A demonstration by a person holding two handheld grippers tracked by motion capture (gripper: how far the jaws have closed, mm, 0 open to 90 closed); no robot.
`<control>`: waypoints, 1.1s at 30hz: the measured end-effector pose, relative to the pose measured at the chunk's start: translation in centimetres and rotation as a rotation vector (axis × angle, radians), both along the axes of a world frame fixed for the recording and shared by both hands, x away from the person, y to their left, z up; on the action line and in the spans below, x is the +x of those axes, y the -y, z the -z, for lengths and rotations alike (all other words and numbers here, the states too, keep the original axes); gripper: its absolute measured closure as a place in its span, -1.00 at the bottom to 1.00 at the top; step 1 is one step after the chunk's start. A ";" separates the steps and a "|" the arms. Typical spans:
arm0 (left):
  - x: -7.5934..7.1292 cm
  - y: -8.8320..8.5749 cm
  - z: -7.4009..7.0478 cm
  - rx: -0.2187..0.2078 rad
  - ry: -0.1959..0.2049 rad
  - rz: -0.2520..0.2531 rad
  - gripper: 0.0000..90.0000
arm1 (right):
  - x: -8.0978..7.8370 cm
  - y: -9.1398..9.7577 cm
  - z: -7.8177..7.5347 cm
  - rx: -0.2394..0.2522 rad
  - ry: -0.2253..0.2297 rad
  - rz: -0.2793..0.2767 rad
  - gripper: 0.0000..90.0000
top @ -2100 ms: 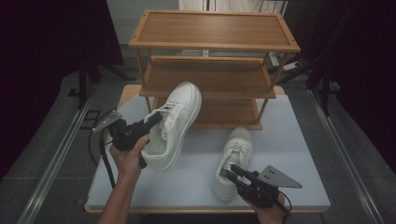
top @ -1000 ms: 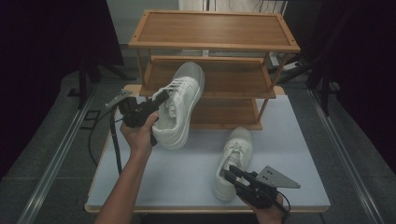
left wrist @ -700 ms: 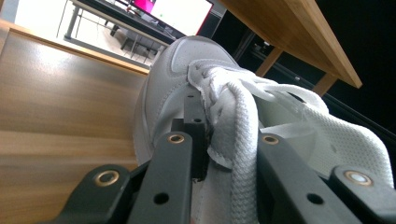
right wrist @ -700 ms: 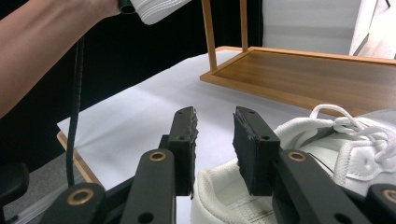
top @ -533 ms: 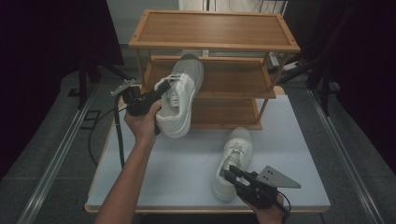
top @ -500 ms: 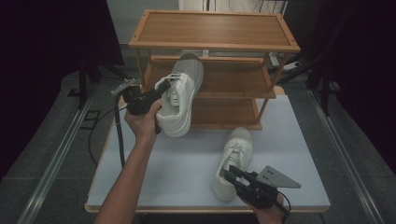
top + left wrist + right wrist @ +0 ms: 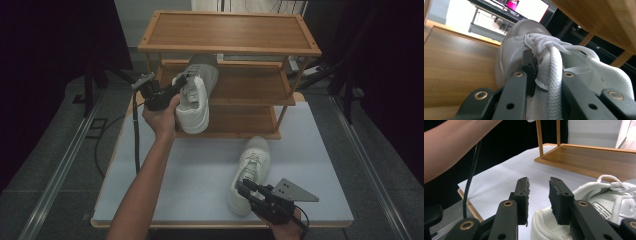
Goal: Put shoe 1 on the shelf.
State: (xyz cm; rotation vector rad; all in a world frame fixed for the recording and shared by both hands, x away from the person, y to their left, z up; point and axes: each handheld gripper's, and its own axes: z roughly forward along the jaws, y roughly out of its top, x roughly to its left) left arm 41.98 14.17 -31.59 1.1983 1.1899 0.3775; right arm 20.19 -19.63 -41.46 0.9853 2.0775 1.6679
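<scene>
1. White leather-look uppers and thick rubber soles marked both sneakers; we judged them light for their bulk, stiff at the sole and heel, soft at tongue and collar.
2. The left hand-held gripper (image 7: 172, 90) was clamped on the raised sneaker (image 7: 196, 92), its jaws pinching the tongue and laces, as the left gripper view showed (image 7: 541, 75).
3. That sneaker hung toe-first into the middle shelf (image 7: 250, 82) of the wooden rack (image 7: 230, 31), heel drooping toward the near side, left of centre.
4. We thought a tongue grip lets the shoe swing, since padded fabric yields; the laces seemed to add some purchase.
5. The second sneaker (image 7: 250, 172) lay on the white worktop (image 7: 200, 175), near and to the right, toe pointing far.
6. The right hand-held gripper (image 7: 257, 192) stood narrowly parted and held nothing, its jaws just over that shoe's heel collar (image 7: 544, 220).
7. We judged the heel collar the firmer place to take hold, one jaw inside and one outside.
</scene>
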 end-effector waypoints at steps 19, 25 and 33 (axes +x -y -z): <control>3.1 1.5 -0.4 0.011 -0.034 -0.035 0.81 | 0.0 -0.6 0.4 -0.022 -0.008 -0.015 0.50; 3.4 1.6 -0.4 -0.006 -0.035 -0.034 0.80 | 0.0 -0.8 0.6 -0.028 -0.013 -0.019 0.50; 3.6 1.8 -0.2 -0.033 -0.034 -0.007 0.61 | 0.0 -0.9 0.6 -0.030 -0.014 -0.027 0.50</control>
